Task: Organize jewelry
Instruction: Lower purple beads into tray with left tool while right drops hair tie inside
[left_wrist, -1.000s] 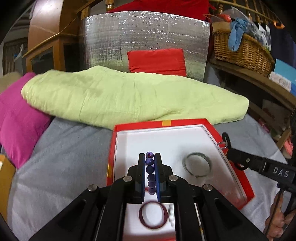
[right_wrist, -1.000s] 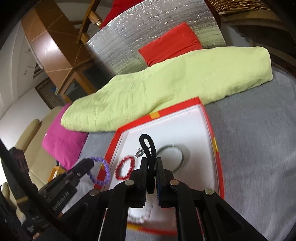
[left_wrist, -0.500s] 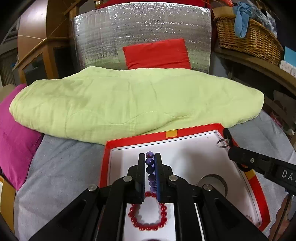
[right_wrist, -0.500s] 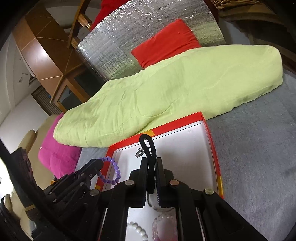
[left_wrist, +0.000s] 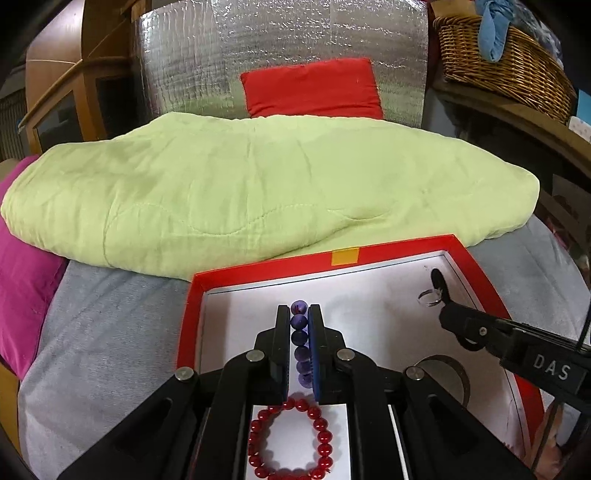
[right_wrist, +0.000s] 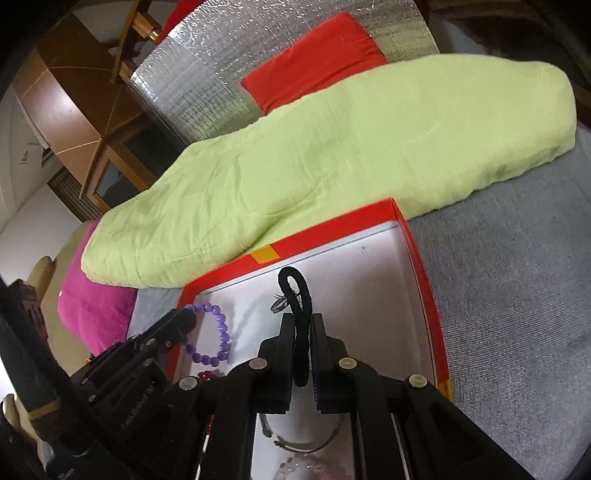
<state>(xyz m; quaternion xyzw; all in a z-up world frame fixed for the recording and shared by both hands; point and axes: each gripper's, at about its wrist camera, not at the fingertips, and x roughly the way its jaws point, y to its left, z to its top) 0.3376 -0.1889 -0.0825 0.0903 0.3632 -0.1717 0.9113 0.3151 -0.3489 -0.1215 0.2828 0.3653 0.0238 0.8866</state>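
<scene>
Fingers of the left gripper are closed on a purple bracelet, pinched flat so that its beads make one line between the pads; its long axis runs along the fingers and points to the far wall of the red box. It hangs over the white floor of the box, probably to be laid in a free place there. A red bracelet lies below the gripper. From the right wrist, the right gripper is closed on a black cord with a small ring; the loop stands out past the fingertips and points to the far side of the box. A metal bangle and pale beads lie below.
</scene>
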